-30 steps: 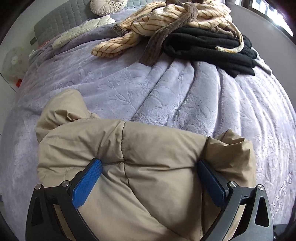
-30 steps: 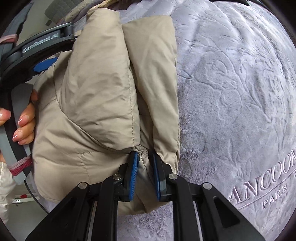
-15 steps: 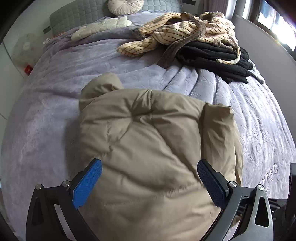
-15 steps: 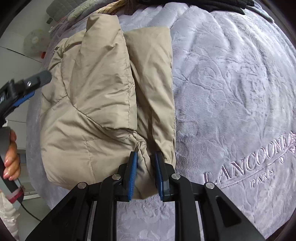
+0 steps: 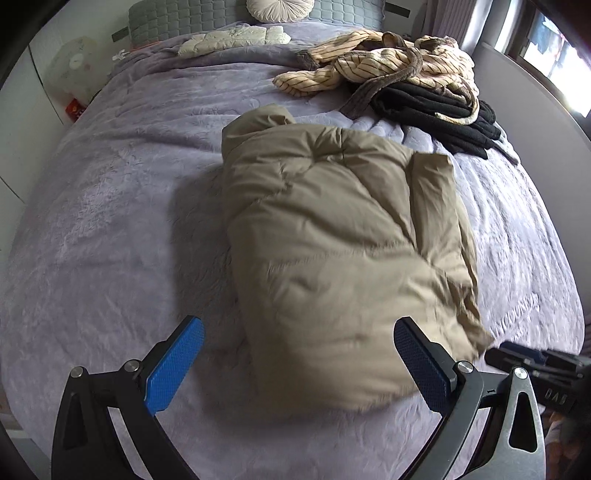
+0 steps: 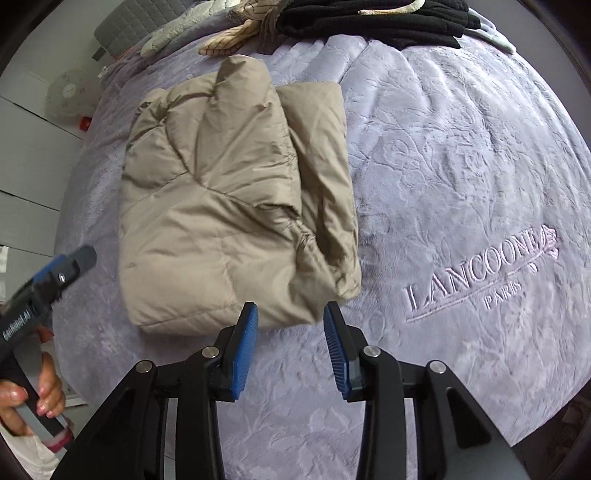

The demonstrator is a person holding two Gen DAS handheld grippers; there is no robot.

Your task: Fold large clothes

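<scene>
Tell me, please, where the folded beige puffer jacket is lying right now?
In both wrist views the beige puffer jacket lies mid-bed on the lilac blanket, just ahead of both grippers, with the striped and black clothes pile beyond it.

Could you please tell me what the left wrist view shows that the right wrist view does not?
Only the left wrist view shows the round cushion at the headboard. Only the right wrist view shows the embroidered lettering and a hand on the left gripper's handle. Both show the folded beige jacket on the lilac blanket, with both grippers open.

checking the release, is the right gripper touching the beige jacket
Apart. The right wrist view shows the right gripper open, bedspread between its pads and the jacket.
</scene>
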